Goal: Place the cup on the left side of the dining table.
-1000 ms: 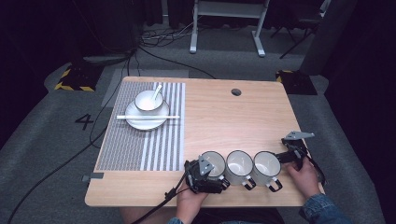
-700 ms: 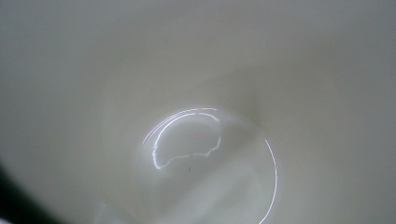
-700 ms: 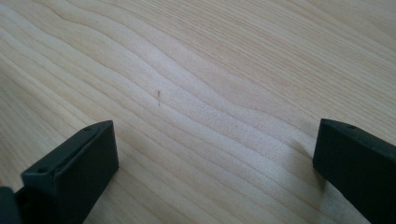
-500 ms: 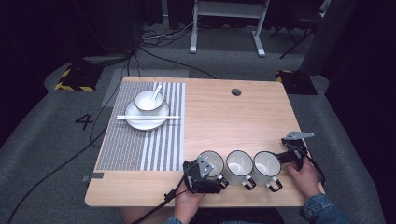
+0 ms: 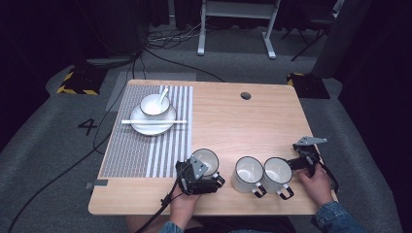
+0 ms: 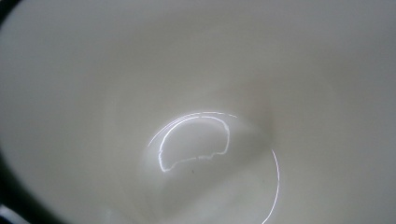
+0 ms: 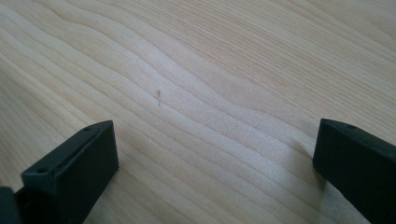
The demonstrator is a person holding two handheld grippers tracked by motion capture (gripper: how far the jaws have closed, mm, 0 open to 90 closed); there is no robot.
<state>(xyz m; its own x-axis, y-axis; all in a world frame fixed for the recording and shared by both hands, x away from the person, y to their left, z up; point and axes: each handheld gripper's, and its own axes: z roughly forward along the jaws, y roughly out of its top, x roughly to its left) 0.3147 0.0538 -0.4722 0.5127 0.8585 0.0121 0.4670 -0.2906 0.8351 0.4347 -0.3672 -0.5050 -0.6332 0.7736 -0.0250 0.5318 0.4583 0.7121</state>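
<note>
So I've got the mug point(image 5: 206, 162) in my left gripper point(image 5: 198, 175), jaws closed in on it and pinching it, I think by the wall, since that gripper's own camera looks right down into the white inside point(image 6: 205, 116) with a bit of dark rim at the edge. They've just been closing, with the mug between them. It sits just off the near right corner of the striped placemat point(image 5: 145, 145), and it looks tipped a little toward me, which I'd put down to gripping one side instead of the handle.

The other two mugs point(image 5: 248, 174) point(image 5: 277, 174) stand touching each other, farther right of the placemat, handles facing me so they're easy to grab next. My right gripper point(image 5: 303, 158) waits beyond them, jaws spread wide over bare table point(image 7: 210, 84), holding nothing, I guess to stay clear. On the placemat's far end are the plate point(image 5: 153, 121), bowl point(image 5: 154, 104) and chopsticks point(image 5: 153, 121).
</note>
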